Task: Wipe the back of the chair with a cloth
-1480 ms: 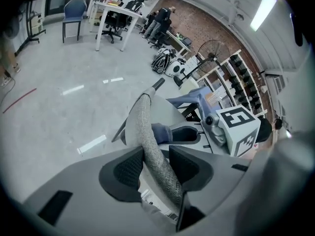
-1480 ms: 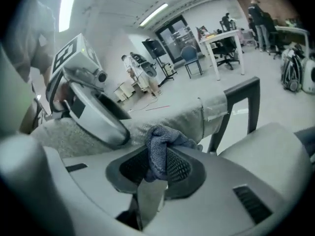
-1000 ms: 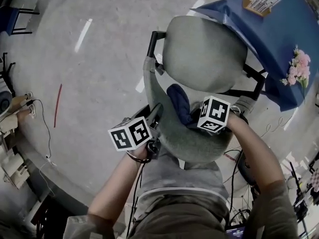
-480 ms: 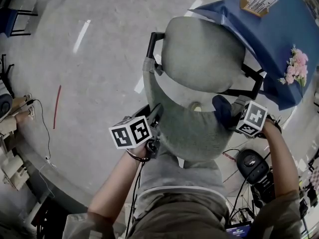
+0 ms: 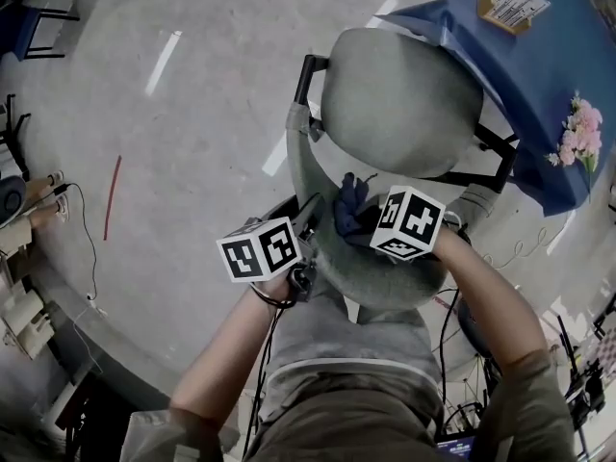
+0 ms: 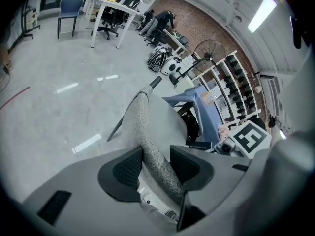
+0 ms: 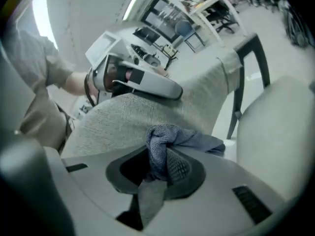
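Observation:
The grey fabric chair back (image 5: 371, 269) curves below the grey seat (image 5: 399, 99) in the head view. My left gripper (image 5: 306, 224) clamps the back's left edge; in the left gripper view its pads (image 6: 129, 167) press both sides of the chair back edge (image 6: 150, 146), with the left gripper (image 6: 155, 159) around it. My right gripper (image 5: 366, 221) is shut on a dark blue cloth (image 5: 350, 203) near the left of the back's top. In the right gripper view the cloth (image 7: 170, 141) bunches in the right gripper (image 7: 160, 168) against the chair back (image 7: 133, 117).
A blue-covered table (image 5: 539, 75) stands at the upper right with pink flowers (image 5: 580, 133) and a labelled box (image 5: 513, 6). Black armrest bars (image 5: 306, 73) flank the seat. Cables (image 5: 87, 258) trail on the floor at the left; more gear (image 5: 577, 393) lies lower right.
The right gripper and cloth swept along the chair back to its right end, then returned left to about where they began. The left gripper kept its hold in place.

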Demonstrator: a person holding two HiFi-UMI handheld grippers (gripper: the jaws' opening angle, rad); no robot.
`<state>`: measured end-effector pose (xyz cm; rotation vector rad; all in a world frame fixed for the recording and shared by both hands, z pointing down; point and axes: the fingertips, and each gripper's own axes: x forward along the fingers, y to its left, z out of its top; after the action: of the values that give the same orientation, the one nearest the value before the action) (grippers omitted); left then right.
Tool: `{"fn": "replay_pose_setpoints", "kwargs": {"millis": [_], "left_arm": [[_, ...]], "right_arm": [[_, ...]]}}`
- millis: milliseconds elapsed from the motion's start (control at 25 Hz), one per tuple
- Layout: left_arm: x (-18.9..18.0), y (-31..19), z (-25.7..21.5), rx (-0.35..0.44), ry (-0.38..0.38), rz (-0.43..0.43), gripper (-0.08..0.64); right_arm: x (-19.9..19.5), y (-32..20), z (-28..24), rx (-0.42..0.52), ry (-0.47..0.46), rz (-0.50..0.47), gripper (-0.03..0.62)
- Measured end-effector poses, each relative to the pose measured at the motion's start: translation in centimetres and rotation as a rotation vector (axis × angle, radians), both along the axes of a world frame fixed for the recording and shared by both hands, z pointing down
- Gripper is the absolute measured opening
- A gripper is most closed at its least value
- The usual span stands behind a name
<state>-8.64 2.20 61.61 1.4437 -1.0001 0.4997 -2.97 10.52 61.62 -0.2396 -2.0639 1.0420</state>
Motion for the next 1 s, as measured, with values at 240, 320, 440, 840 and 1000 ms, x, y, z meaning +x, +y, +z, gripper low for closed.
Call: {"fn": "replay_pose_setpoints", "kwargs": {"millis": [240, 320, 440, 840, 1000], "left_arm": [[-0.9, -0.4, -0.6, 0.027, -0.025, -0.129, 0.175], [-0.9, -0.4, -0.6, 0.022, -0.028, -0.123, 0.170], [-0.7, -0.2, -0.6, 0.016, -0.021, -0.086, 0.169], [-0.7, -0.3, -0.4, 0.009, -0.030, -0.094, 0.167], [-0.6, -0.3, -0.2, 0.012, -0.045, -0.090, 0.167]], "right_arm": [[-3.6, -4.6, -1.2, 0.255, -0.039, -0.051, 0.084], [-3.7, -4.4, -1.3, 0.297, -0.034, -0.071, 0.086], [-3.4, -3.2, -1.6, 0.272, -0.040, -0.035, 0.084], [4.7, 4.5, -4.9, 0.062, -0.004, -0.138, 0.080], [10.7, 6.4, -5.2, 0.023, 0.089, -0.135, 0.080]]}}
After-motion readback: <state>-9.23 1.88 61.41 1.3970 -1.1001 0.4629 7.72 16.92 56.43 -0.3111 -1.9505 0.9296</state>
